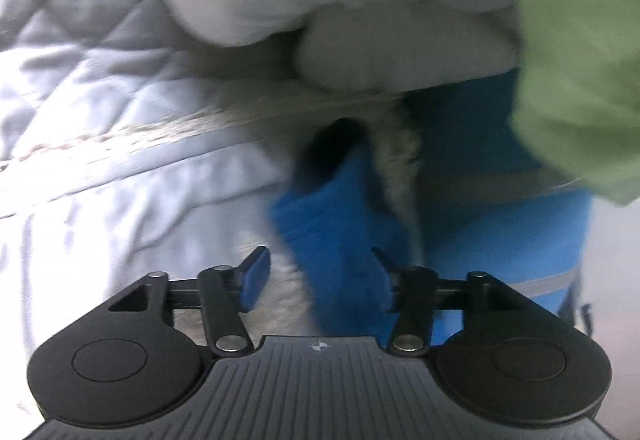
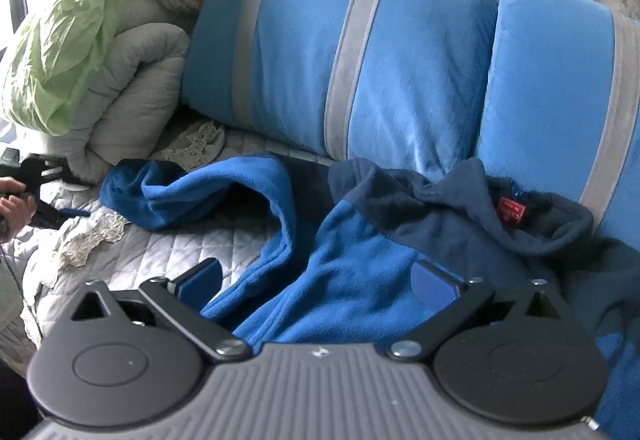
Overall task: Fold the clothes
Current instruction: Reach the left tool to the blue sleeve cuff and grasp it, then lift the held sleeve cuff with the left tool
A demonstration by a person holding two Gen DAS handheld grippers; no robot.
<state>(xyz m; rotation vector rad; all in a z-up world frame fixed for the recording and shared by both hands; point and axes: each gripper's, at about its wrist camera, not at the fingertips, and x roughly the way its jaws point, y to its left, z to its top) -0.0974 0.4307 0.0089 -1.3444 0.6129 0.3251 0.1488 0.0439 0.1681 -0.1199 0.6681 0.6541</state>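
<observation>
Nearest the right wrist view, the right gripper (image 2: 320,280) stands with fingers wide apart over the blue fleece jacket (image 2: 352,256), whose navy collar lies to the right; no pad presses the cloth. The jacket sprawls on the quilted bedspread (image 2: 160,252), its sleeve (image 2: 180,191) reaching left. Beyond lie two blue pillows (image 2: 360,59) and, far left, a rolled duvet (image 2: 132,79) under green cloth (image 2: 68,39). The left gripper (image 1: 320,276), fingers apart and gripping nothing, hovers by the sleeve end (image 1: 336,215).
</observation>
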